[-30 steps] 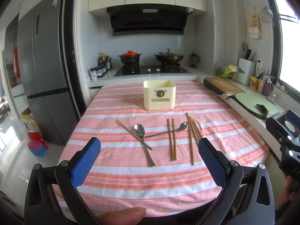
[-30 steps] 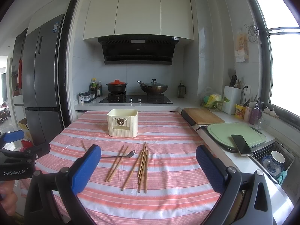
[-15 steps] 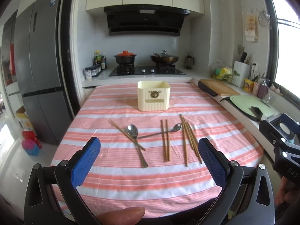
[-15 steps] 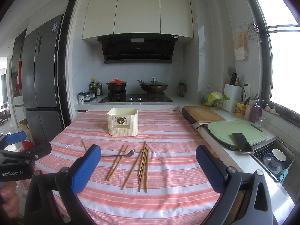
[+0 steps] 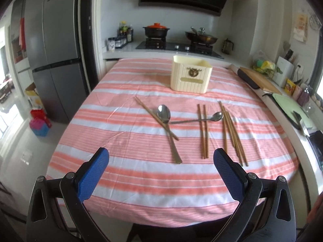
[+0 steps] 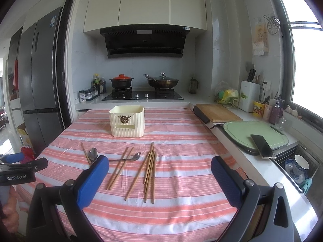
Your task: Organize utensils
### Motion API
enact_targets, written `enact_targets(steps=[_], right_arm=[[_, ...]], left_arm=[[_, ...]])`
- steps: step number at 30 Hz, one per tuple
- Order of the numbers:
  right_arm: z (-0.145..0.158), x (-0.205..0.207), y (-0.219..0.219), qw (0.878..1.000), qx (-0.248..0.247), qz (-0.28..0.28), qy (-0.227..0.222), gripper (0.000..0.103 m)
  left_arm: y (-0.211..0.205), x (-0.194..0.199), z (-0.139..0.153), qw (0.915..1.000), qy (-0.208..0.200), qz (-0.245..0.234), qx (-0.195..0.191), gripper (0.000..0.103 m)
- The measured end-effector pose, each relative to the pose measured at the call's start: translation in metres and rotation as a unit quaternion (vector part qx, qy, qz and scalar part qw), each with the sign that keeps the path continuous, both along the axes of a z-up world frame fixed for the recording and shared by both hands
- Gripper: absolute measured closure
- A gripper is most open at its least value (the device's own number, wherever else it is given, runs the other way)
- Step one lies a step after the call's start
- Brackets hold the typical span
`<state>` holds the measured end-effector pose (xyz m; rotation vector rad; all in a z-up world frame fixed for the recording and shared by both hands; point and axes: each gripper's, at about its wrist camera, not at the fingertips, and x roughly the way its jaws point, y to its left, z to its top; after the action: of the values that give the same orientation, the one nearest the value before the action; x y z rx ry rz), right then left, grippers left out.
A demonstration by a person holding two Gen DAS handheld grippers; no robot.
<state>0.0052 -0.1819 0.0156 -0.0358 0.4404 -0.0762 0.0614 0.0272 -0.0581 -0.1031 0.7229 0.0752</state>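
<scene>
A cream utensil box (image 5: pixel 190 76) (image 6: pixel 127 121) stands at the far middle of the striped table. In front of it lie two metal spoons (image 5: pixel 164 114) (image 5: pixel 216 117) and several wooden chopsticks (image 5: pixel 203 131) (image 6: pixel 149 167), loose and partly crossed. One spoon (image 6: pixel 135 157) rests across a chopstick pair; the other spoon (image 6: pixel 92 154) lies further left. My left gripper (image 5: pixel 161 163) hovers open over the near table edge, nothing between its blue pads. My right gripper (image 6: pixel 160 170) is open too, above the near edge, and empty. The left gripper's body (image 6: pixel 18 171) shows at the right view's left edge.
The pink and white striped tablecloth (image 5: pixel 125 173) covers the table. A counter on the right holds a wooden board (image 6: pixel 218 113), a green board (image 6: pixel 242 133) with a phone (image 6: pixel 262 146), and a sink (image 6: pixel 298 167). Stove with pots (image 6: pixel 141 92) behind; fridge (image 5: pixel 54 50) at left.
The left gripper has moved forward and tilted down, so the spoons and chopsticks look closer. The right gripper has barely moved. Both stay open and empty.
</scene>
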Motion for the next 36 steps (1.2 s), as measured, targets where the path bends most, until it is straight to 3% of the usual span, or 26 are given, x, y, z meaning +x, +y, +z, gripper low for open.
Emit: enact_targets(steps=[4, 8, 11, 16, 19, 24, 29, 36], right_arm=[[-0.014, 0.016, -0.004, 1.000, -0.006, -0.010, 0.022, 0.000], [-0.033, 0.036, -0.009, 0.998, -0.009, -0.018, 0.053, 0.000], [-0.047, 0.049, -0.010, 0.997, -0.016, -0.019, 0.078, 0.000], [-0.065, 0.068, -0.009, 0.994, -0.025, -0.012, 0.109, 0.000], [-0.075, 0.078, -0.008, 0.992, -0.026, -0.010, 0.124, 0.000], [-0.087, 0.088, -0.004, 0.989, -0.026, -0.001, 0.147, 0.000], [-0.098, 0.096, -0.005, 0.986, -0.019, 0.003, 0.166, 0.000], [-0.106, 0.109, -0.020, 0.984, -0.012, -0.016, 0.179, 0.000]], left_arm=[[0.011, 0.019, -0.019, 0.9993, 0.036, 0.007, -0.004, 0.000], [0.024, 0.041, -0.035, 0.9979, 0.054, 0.006, -0.036, 0.000], [0.037, 0.065, -0.046, 0.9963, 0.071, 0.034, -0.033, 0.000], [0.067, 0.110, -0.067, 0.9874, 0.101, 0.069, -0.101, 0.000], [0.074, 0.144, -0.077, 0.9822, 0.109, 0.094, -0.121, 0.001], [0.085, 0.205, -0.091, 0.9755, 0.107, 0.148, -0.122, 0.001], [0.103, 0.254, -0.122, 0.9584, 0.136, 0.210, -0.138, 0.001], [0.100, 0.288, -0.147, 0.9533, 0.150, 0.244, -0.097, 0.001]])
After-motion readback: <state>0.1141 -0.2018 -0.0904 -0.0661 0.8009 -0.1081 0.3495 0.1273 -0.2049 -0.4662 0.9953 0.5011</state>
